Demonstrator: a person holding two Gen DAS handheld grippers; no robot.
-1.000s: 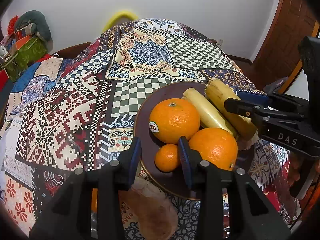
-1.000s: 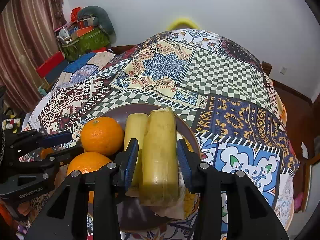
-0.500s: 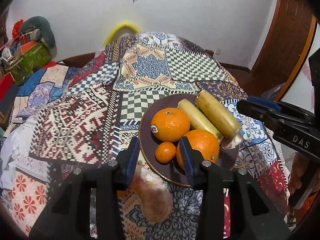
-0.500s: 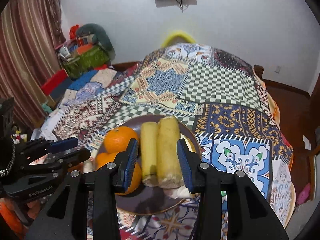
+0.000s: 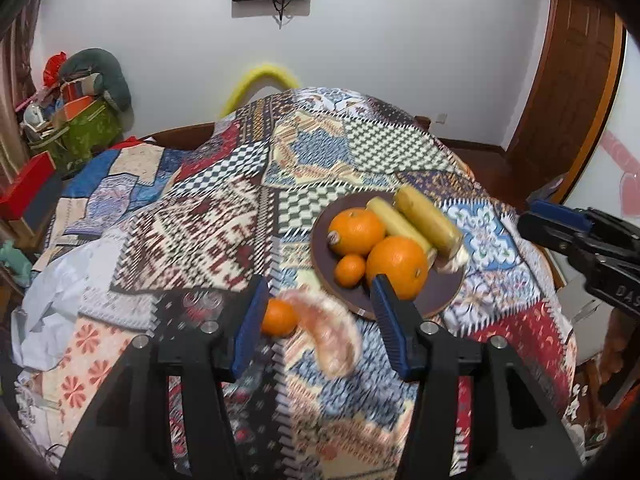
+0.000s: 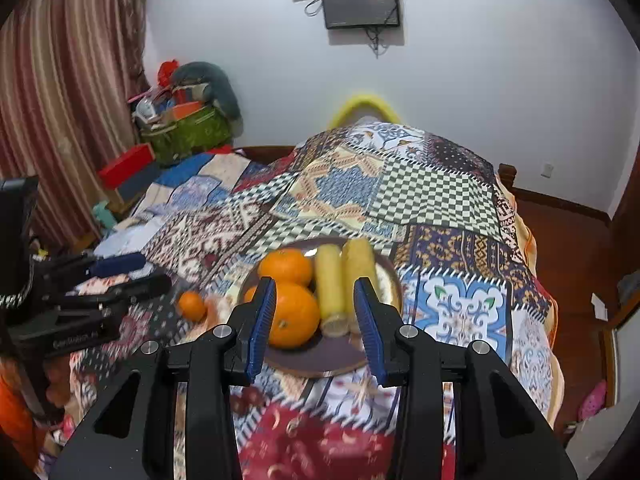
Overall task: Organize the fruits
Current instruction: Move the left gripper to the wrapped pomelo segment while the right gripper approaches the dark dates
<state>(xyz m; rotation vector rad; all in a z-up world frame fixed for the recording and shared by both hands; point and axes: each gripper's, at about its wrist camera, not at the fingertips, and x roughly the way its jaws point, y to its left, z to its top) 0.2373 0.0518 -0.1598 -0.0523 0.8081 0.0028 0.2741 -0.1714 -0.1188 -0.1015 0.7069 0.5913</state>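
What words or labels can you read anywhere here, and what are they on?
"DAS", cut off at the frame edge: on the right gripper body.
Pale lettering on the left gripper body: too blurred to read.
Sticker on the orange: too small to read.

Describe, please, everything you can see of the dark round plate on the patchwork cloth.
The plate is a shallow, dark brownish-purple round dish with a thin pale rim, lying flat on the patchwork cloth. It carries two large oranges, a small orange and two yellow cylindrical pieces lying side by side; something pale sits at their near ends. Its material is unclear. Neither gripper touches it.
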